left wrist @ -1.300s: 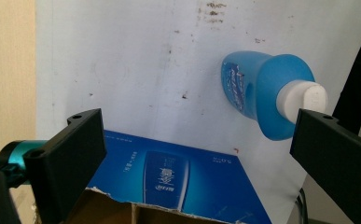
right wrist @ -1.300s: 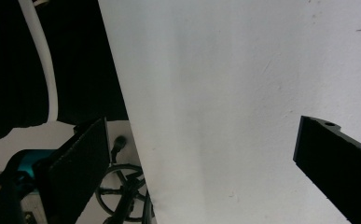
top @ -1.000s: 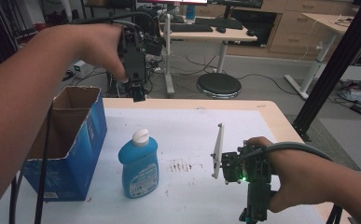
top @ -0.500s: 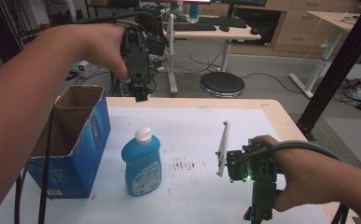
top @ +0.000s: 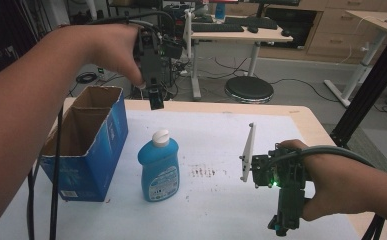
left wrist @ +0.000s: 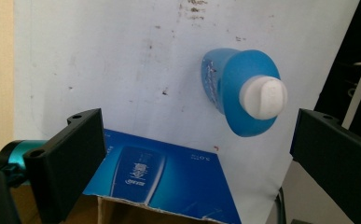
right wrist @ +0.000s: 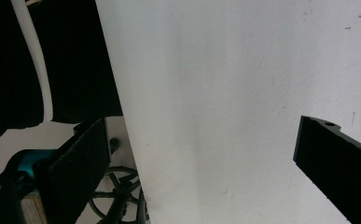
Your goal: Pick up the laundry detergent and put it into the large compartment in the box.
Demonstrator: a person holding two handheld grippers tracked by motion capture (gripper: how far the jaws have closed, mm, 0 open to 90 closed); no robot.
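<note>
A blue bottle (top: 158,167) with a white cap stands upright on the white table (top: 216,135), next to an open blue cardboard box (top: 93,145) on its left. My left gripper (top: 156,100) hangs high above the table's far edge and points down. In the left gripper view my left gripper (left wrist: 197,123) is open and holds nothing, with the bottle (left wrist: 243,91) and the box (left wrist: 162,175) far below it. My right gripper (top: 282,212) sits low at the table's near right. It (right wrist: 204,128) is open over bare table.
A grey plate (top: 248,152) stands up from the right gripper. Brown specks (top: 203,172) mark the table's middle. Behind the table are a round black stool (top: 248,90) and desks. A black pole (top: 368,95) rises at the right edge.
Both grippers have drifted slightly to the right in the high view. Their jaws stay open. The bottle and the box stand as before.
</note>
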